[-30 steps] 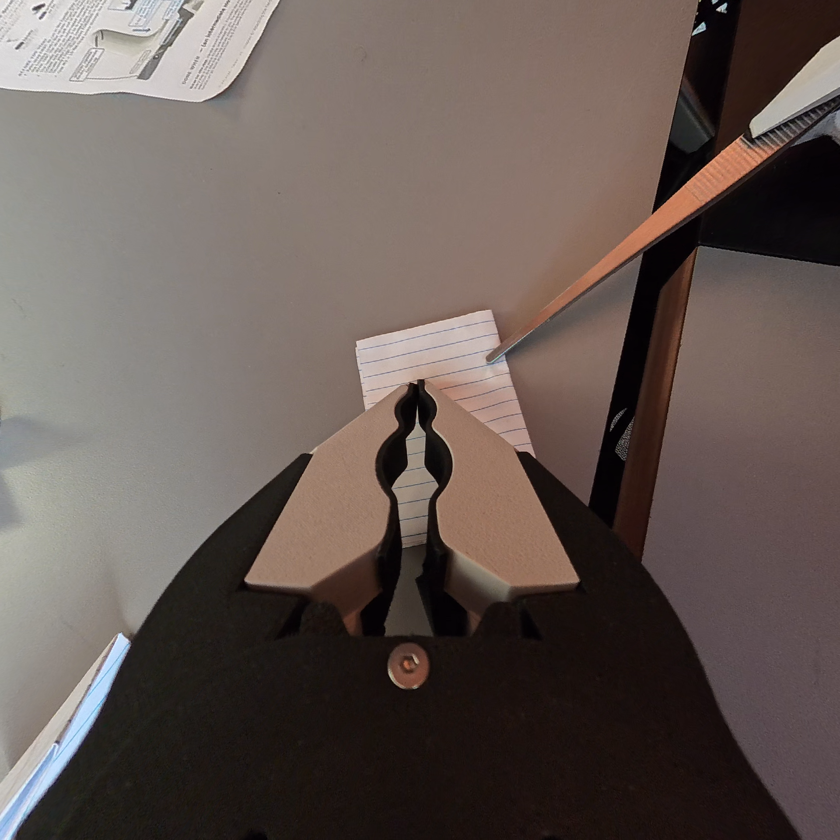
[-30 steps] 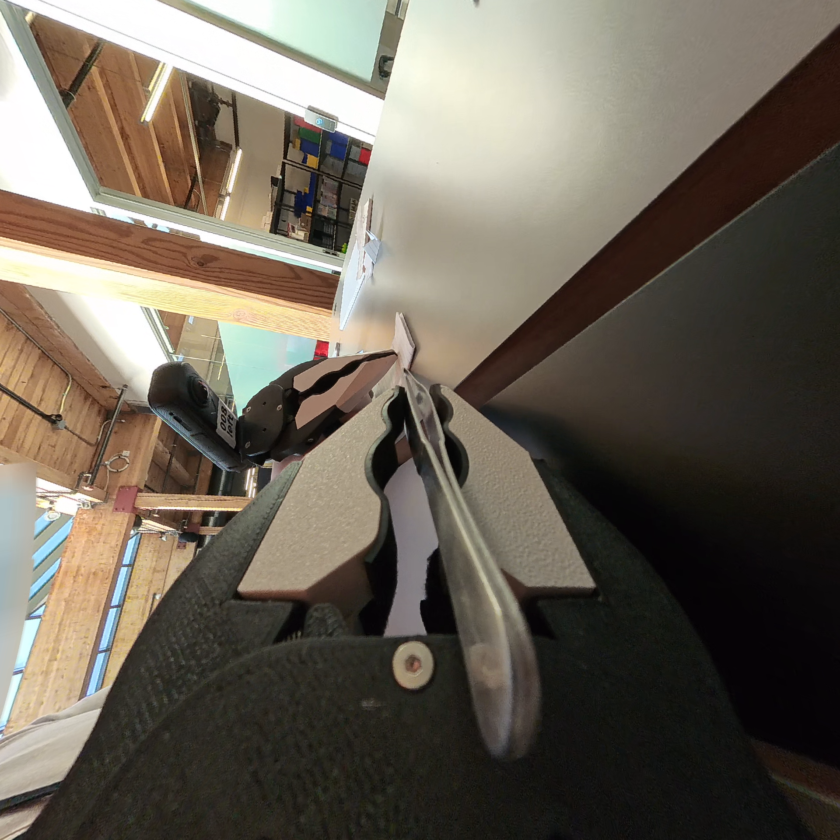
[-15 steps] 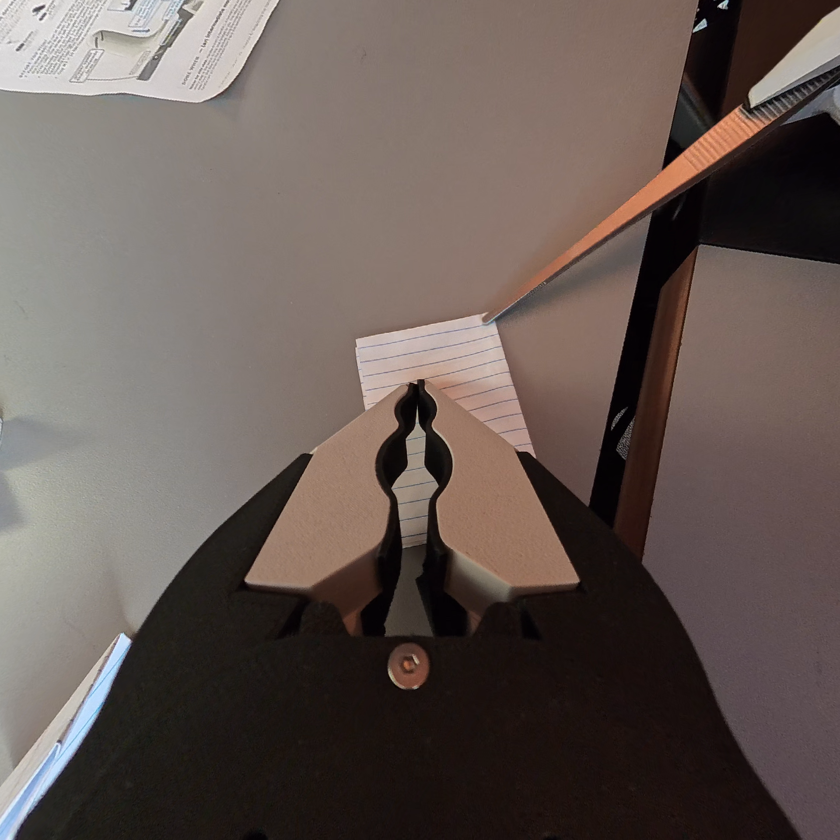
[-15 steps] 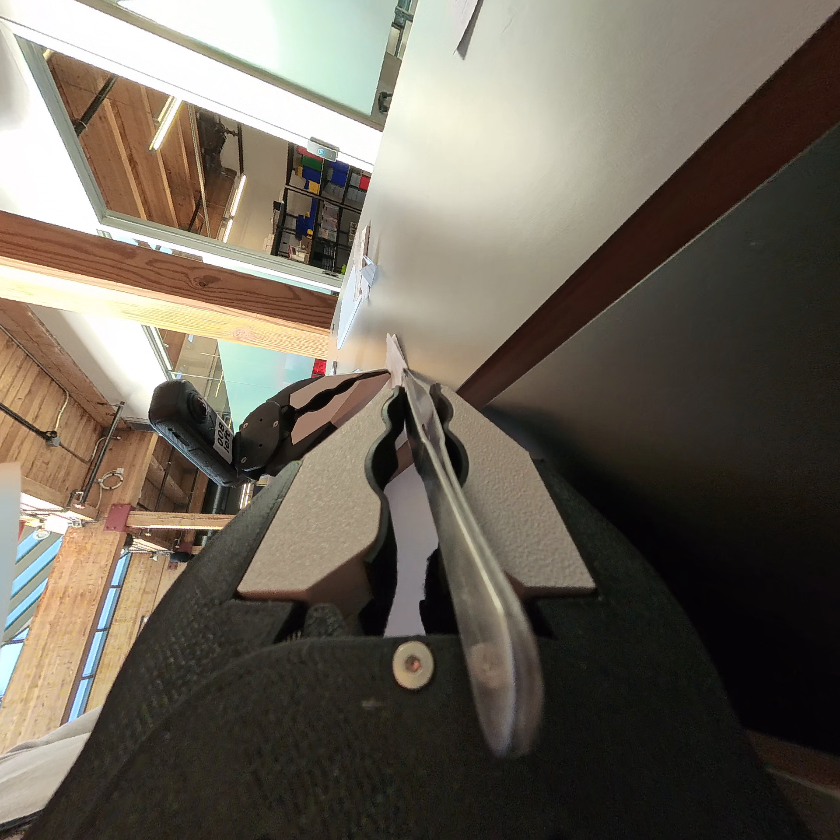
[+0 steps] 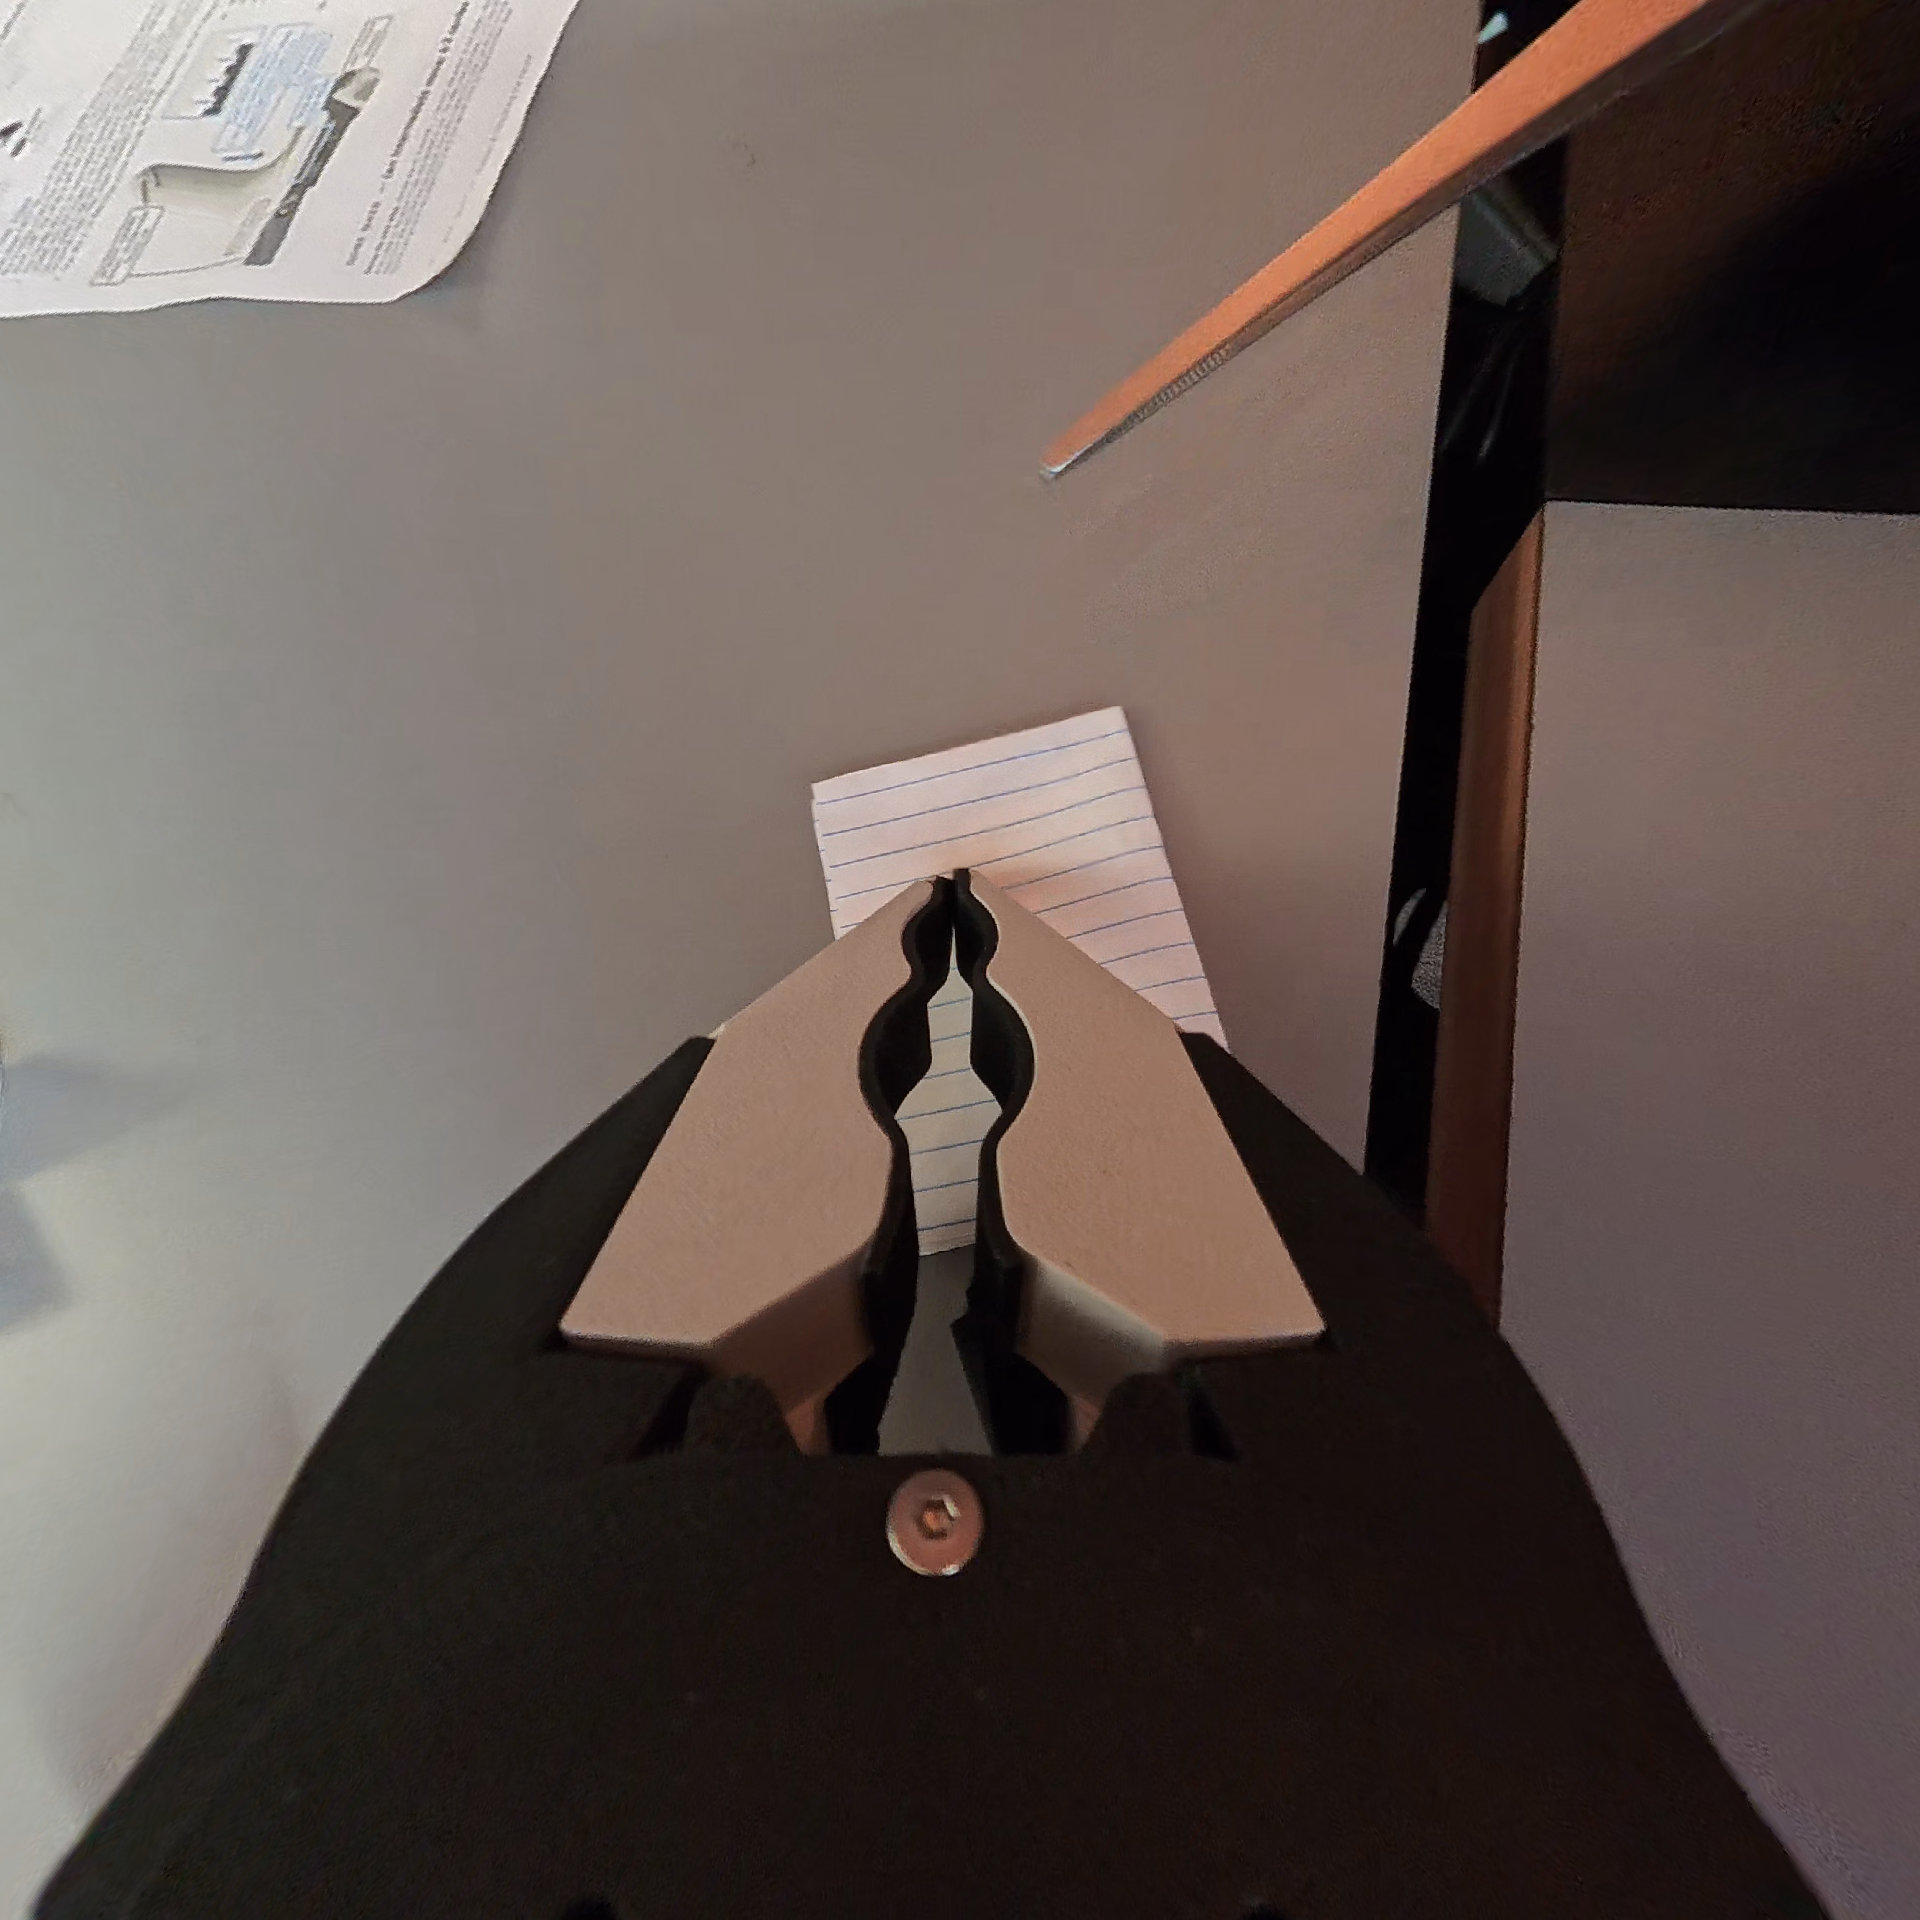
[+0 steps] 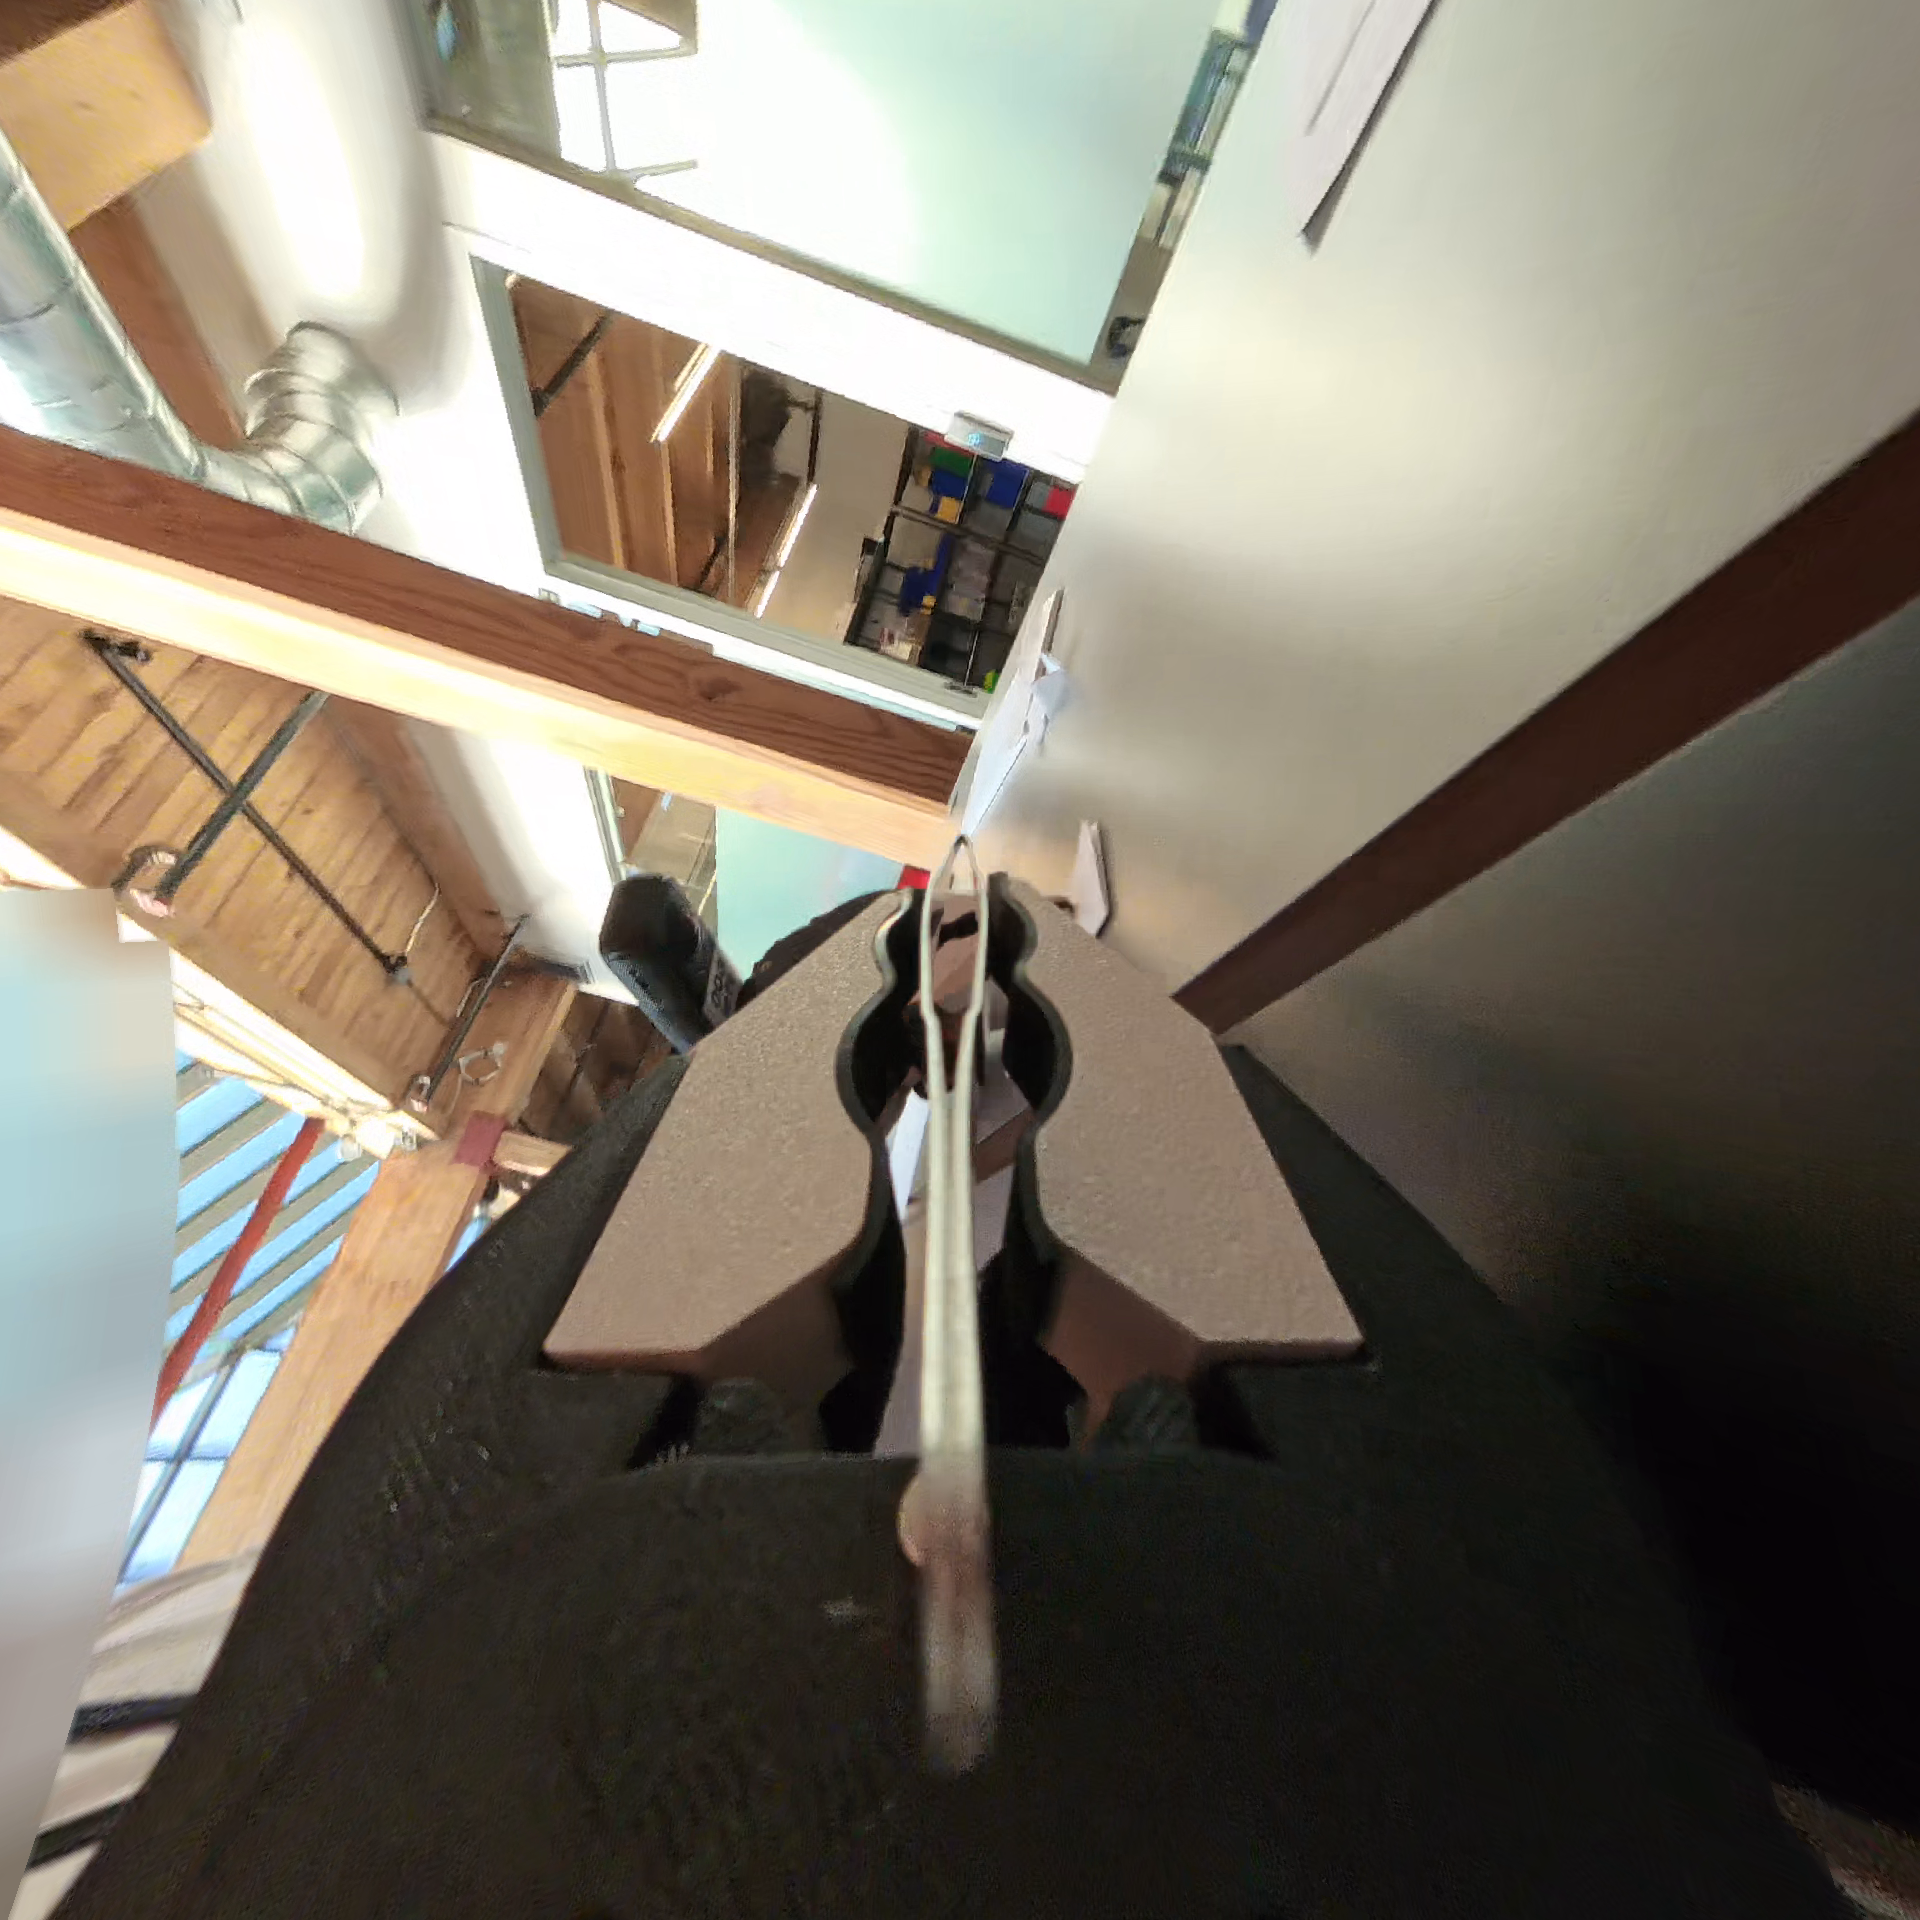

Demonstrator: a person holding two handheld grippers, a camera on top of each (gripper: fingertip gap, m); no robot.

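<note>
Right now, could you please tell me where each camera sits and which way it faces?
Left wrist view: behind the left tongs, looking down at a lined paper slip on the grey table.
Right wrist view: behind the right tongs holding tweezers, tilted along the table toward the ceiling.
Shared: tweezers, slip, table.

A printed sheet [image 5: 239, 145] lies at the upper left of the left wrist view on a plain grey surface [image 5: 520, 623]. A dark panel with a brown wooden edge [image 5: 1475, 935] runs down the right side. In the right wrist view, a wooden beam [image 6: 468, 644] crosses the left half, a ribbed metal duct [image 6: 301, 436] sits upper left, and shelves of coloured bins [image 6: 966, 551] show above the centre.
</note>
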